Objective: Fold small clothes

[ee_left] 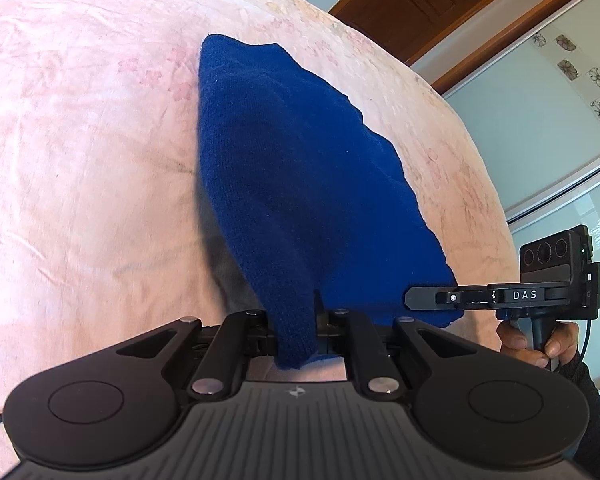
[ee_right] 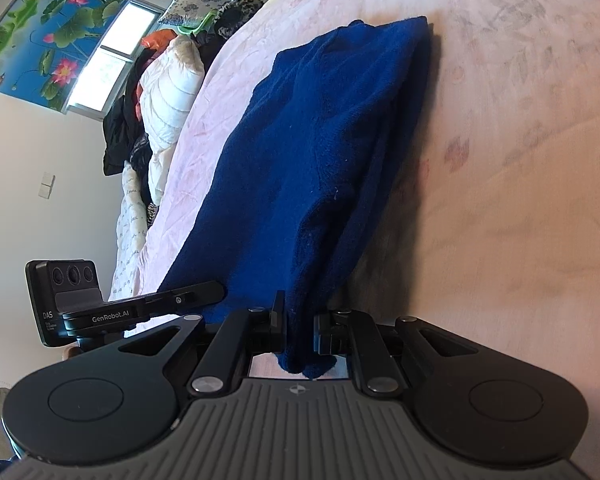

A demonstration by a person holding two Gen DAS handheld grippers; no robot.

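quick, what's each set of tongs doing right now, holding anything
Left tongs: closed on a near corner of the blue knit garment.
Right tongs: closed on the garment's other near corner.

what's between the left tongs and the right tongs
The near edge of the blue sweater spans the gap: the left tongs pinch one corner, the right tongs the other. The left wrist view shows it best.

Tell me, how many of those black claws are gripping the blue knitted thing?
2. The left claw pinches one near corner of the blue knitted garment; the right claw pinches the other. Both are shut on it above the pink bedsheet.
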